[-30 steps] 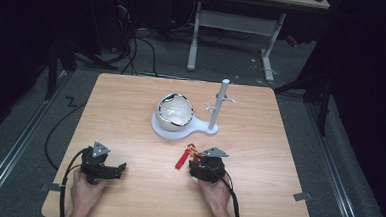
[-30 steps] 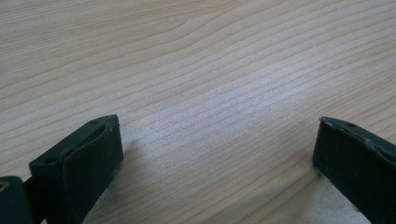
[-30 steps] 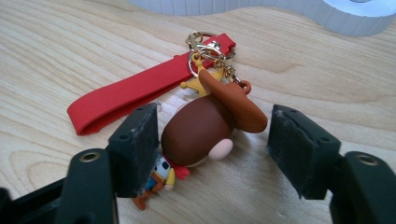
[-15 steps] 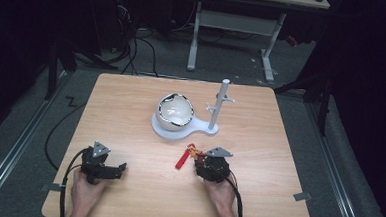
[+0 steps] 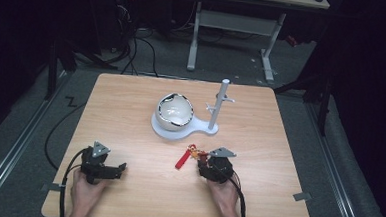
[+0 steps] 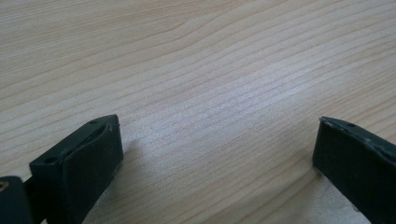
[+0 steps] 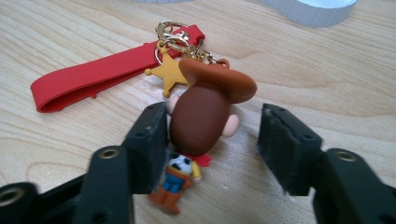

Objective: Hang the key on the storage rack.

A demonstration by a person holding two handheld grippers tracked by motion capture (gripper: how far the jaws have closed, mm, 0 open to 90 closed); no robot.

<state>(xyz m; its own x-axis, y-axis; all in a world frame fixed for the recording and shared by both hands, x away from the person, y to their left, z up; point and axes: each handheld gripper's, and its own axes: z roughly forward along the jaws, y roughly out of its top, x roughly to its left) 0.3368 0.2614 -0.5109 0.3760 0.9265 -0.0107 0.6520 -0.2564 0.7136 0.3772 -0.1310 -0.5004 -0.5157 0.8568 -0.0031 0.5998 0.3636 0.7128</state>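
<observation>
A cowboy figure keychain (image 7: 201, 121) lies on the wooden table (image 5: 259, 142), with a gold star, a gold ring and a red strap (image 7: 93, 79) attached. My right gripper (image 7: 212, 126) is open around the figure: the left jaw touches its head, while the right jaw stands a small gap away. From the high view, the keychain (image 5: 194, 153) sits just ahead of the right gripper (image 5: 204, 161), with the strap (image 5: 182, 159) pointing toward the front left. My left gripper (image 5: 120, 171) rests at the front left, and its jaws (image 6: 217, 144) are open over bare wood.
A white stand (image 5: 162, 132) with an upright pegged post (image 5: 218, 105) sits mid-table behind the keychain and carries a white bowl-like shell (image 5: 175, 109). Its base edge (image 7: 308, 11) is just beyond the strap. Cables and desk legs lie on the floor behind the table.
The right gripper has edged slightly to the right by the keychain. The left gripper and the stand have not moved.
</observation>
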